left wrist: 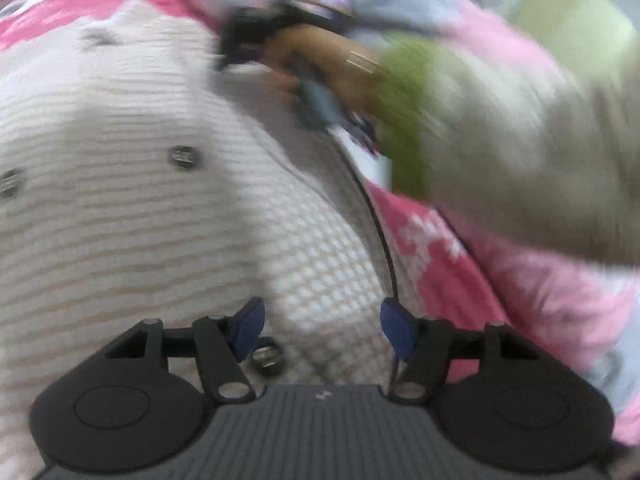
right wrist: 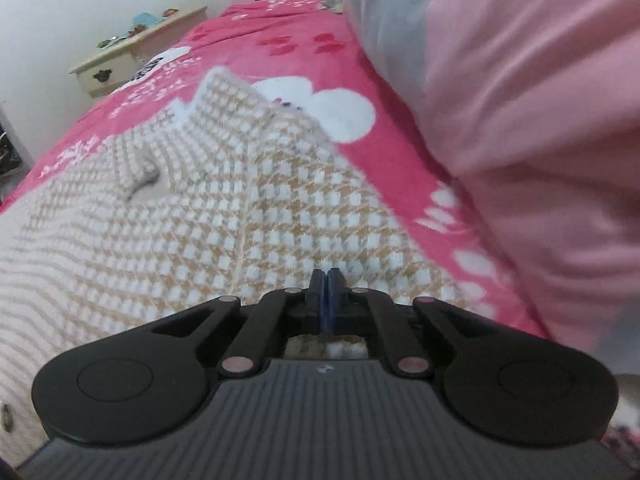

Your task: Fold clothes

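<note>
Cream knit cardigan (right wrist: 168,216) lies spread on pink bedspread (right wrist: 280,36).

L gripper (left wrist: 322,330) hovers over cardigan w/ fingers spread, nothing btw them. R gripper (right wrist: 328,280) has fingers pressed together above the checked part, no cloth visible btw pads. Pink duvet (right wrist: 520,92) at right; nightstand (right wrist: 132,56) far left.

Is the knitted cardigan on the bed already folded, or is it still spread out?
Partly folded. One checked panel of the cardigan lies turned over the striped part, its edge raised, on the pink blanket. It is not yet a compact bundle.
</note>
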`<control>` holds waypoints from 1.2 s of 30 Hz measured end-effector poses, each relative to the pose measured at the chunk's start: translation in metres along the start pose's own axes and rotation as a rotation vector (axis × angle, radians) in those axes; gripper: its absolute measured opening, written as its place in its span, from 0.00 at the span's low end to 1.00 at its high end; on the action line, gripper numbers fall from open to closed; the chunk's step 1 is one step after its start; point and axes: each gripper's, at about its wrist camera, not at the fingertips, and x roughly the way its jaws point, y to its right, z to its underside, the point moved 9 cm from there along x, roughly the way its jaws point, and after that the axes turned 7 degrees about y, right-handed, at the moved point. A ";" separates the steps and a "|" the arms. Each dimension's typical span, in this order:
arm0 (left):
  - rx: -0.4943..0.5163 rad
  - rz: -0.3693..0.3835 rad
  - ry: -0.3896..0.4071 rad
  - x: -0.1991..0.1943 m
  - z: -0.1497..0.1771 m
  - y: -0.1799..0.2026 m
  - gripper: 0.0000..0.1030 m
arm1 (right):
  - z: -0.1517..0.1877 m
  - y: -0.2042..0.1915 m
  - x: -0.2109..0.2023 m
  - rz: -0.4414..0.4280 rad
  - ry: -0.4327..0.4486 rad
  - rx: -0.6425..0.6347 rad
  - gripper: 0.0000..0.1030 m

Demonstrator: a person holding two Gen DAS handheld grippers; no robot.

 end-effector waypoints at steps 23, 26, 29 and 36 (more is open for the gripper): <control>-1.570 -0.701 0.674 -0.293 -0.002 -0.571 0.66 | 0.014 -0.465 0.019 -0.575 -0.138 -0.159 0.06; -1.606 -0.666 0.635 -0.280 0.011 -0.599 0.66 | 0.041 -0.480 0.064 -0.455 -0.213 -0.251 0.05; -1.608 -0.629 0.596 -0.270 0.015 -0.623 0.71 | 0.051 -0.475 0.076 -0.445 -0.226 -0.216 0.03; -1.639 -0.684 0.597 -0.253 0.006 -0.633 0.44 | 0.055 -0.463 0.076 -0.462 -0.235 -0.116 0.02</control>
